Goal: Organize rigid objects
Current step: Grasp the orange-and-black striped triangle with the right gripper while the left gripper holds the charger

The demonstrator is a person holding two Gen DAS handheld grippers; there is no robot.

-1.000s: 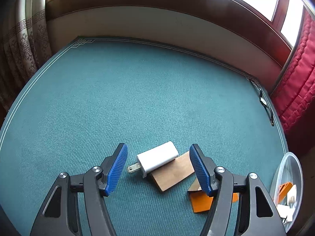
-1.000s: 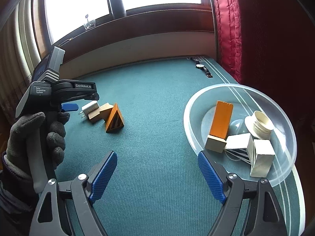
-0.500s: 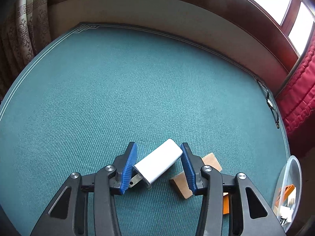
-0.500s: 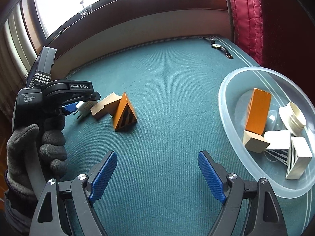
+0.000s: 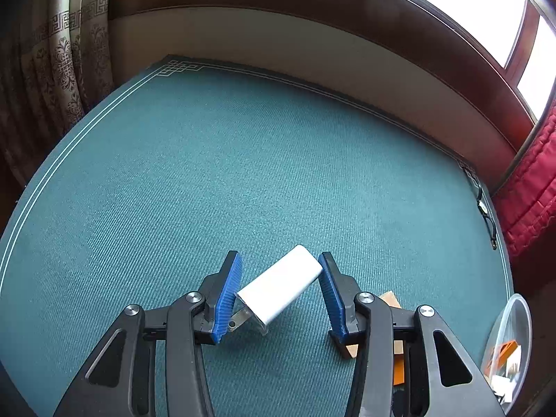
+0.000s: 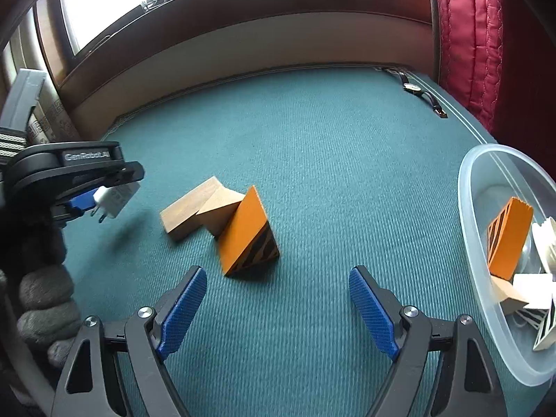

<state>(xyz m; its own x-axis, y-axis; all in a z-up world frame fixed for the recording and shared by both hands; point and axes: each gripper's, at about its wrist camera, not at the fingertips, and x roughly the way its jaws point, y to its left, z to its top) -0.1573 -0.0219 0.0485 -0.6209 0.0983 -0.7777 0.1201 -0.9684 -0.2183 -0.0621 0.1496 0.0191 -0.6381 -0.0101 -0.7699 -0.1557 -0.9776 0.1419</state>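
Observation:
My left gripper (image 5: 279, 274) is shut on a white plug charger (image 5: 279, 290) and holds it above the teal tabletop; it also shows in the right wrist view (image 6: 114, 199), lifted with its prongs pointing down-left. My right gripper (image 6: 278, 299) is open and empty, just in front of an orange striped wedge (image 6: 248, 234). The wedge leans on two wooden blocks (image 6: 201, 208). A clear plastic bowl (image 6: 476, 243) at the right holds an orange block (image 6: 509, 236) and white pieces.
A wristwatch (image 6: 422, 95) lies at the table's far right corner. A red curtain (image 6: 469, 34) hangs at the right, and a wooden window sill runs along the back. A patterned curtain (image 5: 62, 62) hangs at the left.
The left gripper closed on the charger and lifted it off the wooden blocks. The right gripper moved left and forward toward the orange wedge, so the bowl slid to the right edge.

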